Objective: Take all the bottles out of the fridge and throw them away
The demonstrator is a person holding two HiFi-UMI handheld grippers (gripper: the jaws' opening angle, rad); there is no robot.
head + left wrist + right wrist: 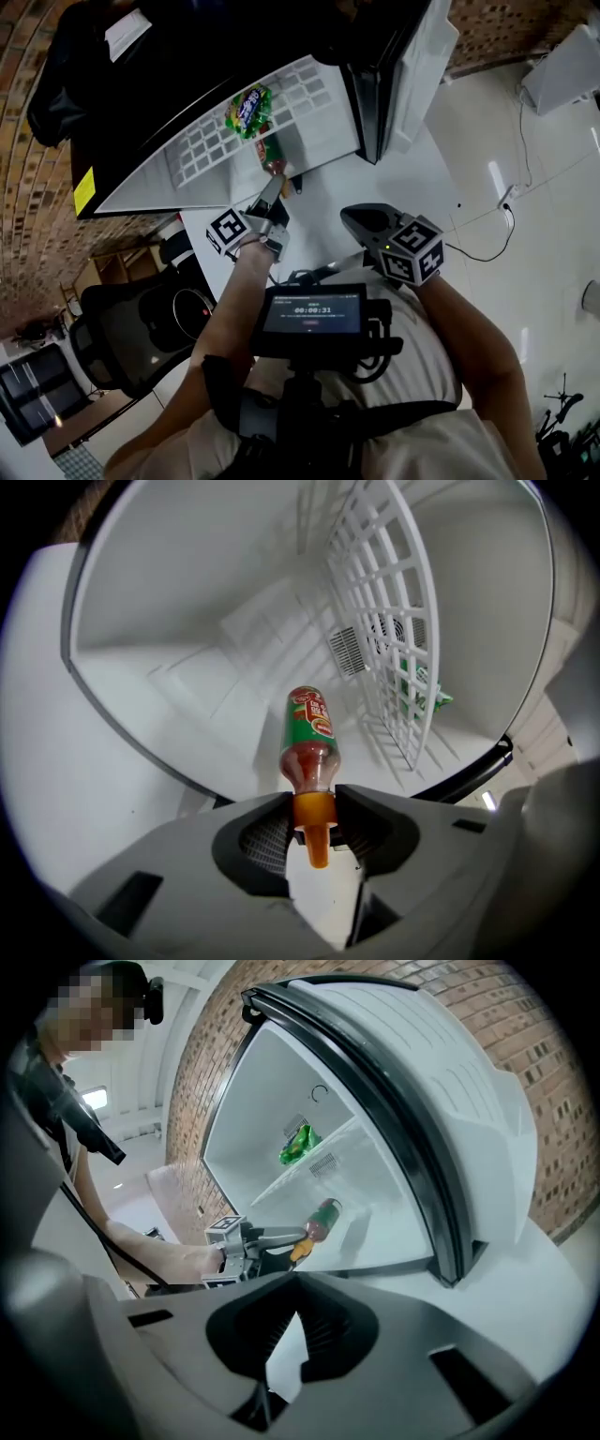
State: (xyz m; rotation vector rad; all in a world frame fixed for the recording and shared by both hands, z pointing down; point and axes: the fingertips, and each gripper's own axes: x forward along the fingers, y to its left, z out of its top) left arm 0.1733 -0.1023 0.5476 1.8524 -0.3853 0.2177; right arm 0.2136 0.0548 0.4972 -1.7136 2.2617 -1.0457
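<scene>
Presently held, item one: sauce bottle (309, 728), red contents, green label, orange nozzle cap. The left gripper (314, 808) was clenched on the cap alone. The body stuck out ahead of the jaws into the lower part of the fridge (169, 602) and appeared to be lifted off its floor.

Handling note: the cap is narrow and tapered and the weight sits beyond it, so the bottle could droop or twist out of the pinch. It would be best drawn straight back, kept roughly level and squeezed steadily. It should also stay clear of the wire shelf (384, 621) and the dark seal at the fridge mouth.

Item two: right gripper (292, 1283), jaws together on nothing, waiting outside the fridge near the open door (412, 66).

Contents of fridge:
- Upper level, on the wire shelf: one green snack packet (248, 110).
- Lower level: only the held bottle, near the opening.
- No other bottle showed in any view, though the door's inner side was not visible.

No bin was visible.
</scene>
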